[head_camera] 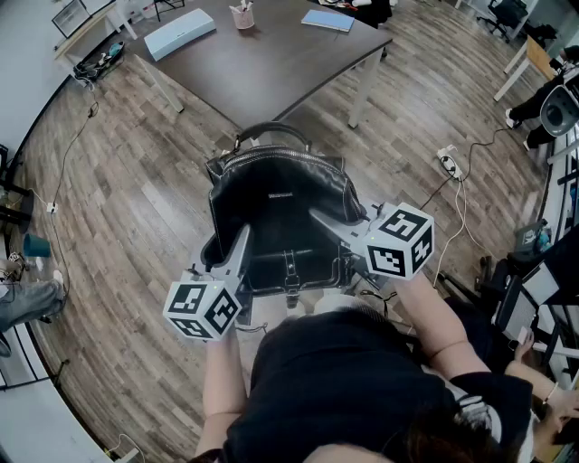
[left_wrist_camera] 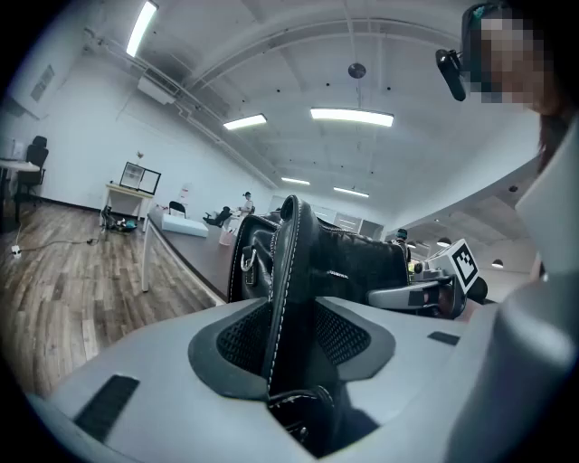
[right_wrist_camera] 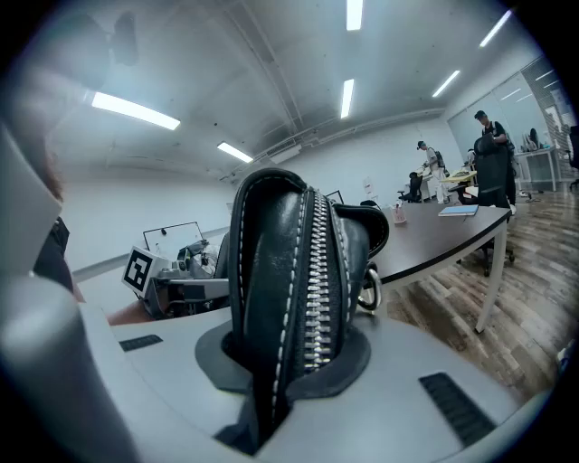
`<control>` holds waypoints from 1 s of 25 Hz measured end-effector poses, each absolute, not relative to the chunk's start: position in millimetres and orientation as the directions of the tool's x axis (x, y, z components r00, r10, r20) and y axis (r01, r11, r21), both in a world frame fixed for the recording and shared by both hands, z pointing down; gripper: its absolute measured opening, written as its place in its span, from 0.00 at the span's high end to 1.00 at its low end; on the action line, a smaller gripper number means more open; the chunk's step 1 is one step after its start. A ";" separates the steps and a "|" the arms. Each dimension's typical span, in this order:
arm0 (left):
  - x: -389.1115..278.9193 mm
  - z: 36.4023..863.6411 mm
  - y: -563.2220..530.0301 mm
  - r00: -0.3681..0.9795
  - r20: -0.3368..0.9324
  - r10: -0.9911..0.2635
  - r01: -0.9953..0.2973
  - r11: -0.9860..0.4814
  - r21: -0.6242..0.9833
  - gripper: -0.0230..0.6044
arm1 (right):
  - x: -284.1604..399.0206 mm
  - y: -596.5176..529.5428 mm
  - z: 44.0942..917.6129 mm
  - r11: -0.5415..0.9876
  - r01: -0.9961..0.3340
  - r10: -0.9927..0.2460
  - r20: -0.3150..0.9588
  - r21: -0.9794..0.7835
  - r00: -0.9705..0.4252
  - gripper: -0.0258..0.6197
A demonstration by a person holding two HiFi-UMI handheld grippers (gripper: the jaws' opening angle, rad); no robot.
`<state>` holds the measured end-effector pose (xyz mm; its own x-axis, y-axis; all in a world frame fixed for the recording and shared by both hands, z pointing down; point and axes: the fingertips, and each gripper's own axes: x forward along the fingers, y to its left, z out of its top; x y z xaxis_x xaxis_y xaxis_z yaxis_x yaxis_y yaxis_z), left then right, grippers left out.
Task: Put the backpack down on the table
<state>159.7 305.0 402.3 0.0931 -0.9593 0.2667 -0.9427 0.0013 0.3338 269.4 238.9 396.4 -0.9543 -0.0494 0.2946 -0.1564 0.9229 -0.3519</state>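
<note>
**Desk:** Head view first. Where is the backpack?

**Photographer:** The black backpack (head_camera: 276,212) hangs in the air above the wooden floor (head_camera: 136,199), just short of the near corner of the table (head_camera: 271,72); nothing supports it from below. The left gripper (head_camera: 241,246) has it by the left side and the right gripper (head_camera: 318,219) by the right side; the top handle points toward the table. On the table a pale blue box (head_camera: 179,33) lies at the left edge, a cup (head_camera: 242,16) stands near the far edge, and a blue notebook (head_camera: 327,20) lies toward the far right corner.

**Desk:** And the left gripper view?

**Photographer:** The jaws are held part-way apart by the bag's stitched side, which they clamp between their pads; the other gripper's marker cube (left_wrist_camera: 460,262) shows at the bag's far side; the table's edge runs beyond, on the left.

**Desk:** The right gripper view?

**Photographer:** The jaws stand narrow, pinching the bag's edge; the zip (right_wrist_camera: 317,289) runs upright between them; a metal ring (right_wrist_camera: 369,291) hangs beside it; the table lies behind on the right, with people standing at its far end.
</note>
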 end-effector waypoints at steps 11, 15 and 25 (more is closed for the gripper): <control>172.2 415.0 286.1 0.124 0.264 -0.956 -0.922 -0.013 0.387 0.68 | 281.1 219.9 407.9 0.913 -0.151 -0.025 0.318 -0.379 -0.948 0.88; 177.7 419.2 279.5 0.121 0.273 -0.955 -0.922 -0.006 0.387 0.68 | 286.5 213.1 412.9 0.909 -0.150 -0.019 0.321 -0.389 -0.947 0.88; 178.3 421.1 255.9 0.085 0.283 -0.955 -0.924 0.031 0.381 0.68 | 286.6 186.5 415.8 0.911 -0.124 0.010 0.321 -0.393 -0.947 0.88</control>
